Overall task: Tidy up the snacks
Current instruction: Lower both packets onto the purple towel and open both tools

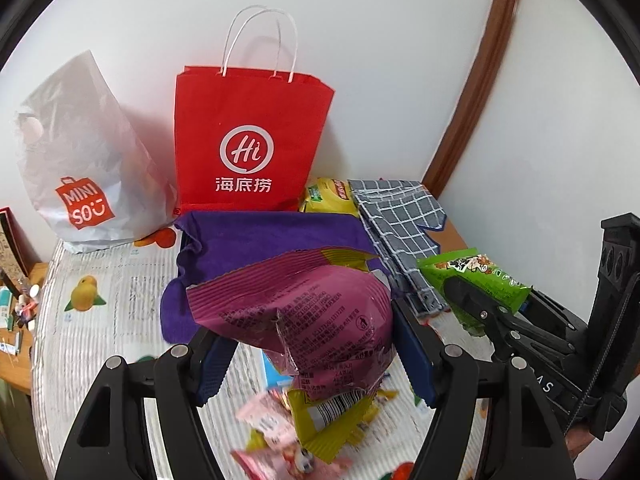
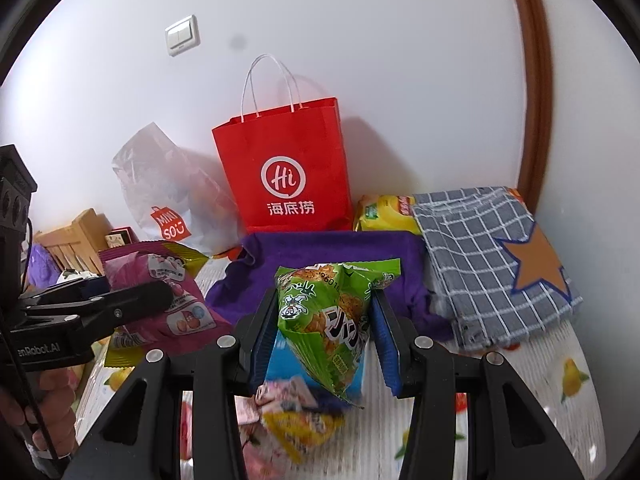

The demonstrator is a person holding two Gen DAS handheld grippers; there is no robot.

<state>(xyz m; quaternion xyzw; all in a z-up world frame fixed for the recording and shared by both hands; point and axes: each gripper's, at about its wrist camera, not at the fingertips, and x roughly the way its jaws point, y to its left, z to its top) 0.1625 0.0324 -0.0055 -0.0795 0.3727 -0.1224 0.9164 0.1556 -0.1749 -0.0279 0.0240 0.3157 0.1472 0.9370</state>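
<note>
Two packets were held above the table's near edge: the magenta snack bag (image 1: 308,320) clamped in the left gripper (image 1: 316,356), the green snack bag (image 2: 332,316) pinched in the right gripper (image 2: 324,340). Red paper bag (image 1: 248,140) stood open at the far edge; probably best to keep both grips firm and clear its rim before letting go.
</note>
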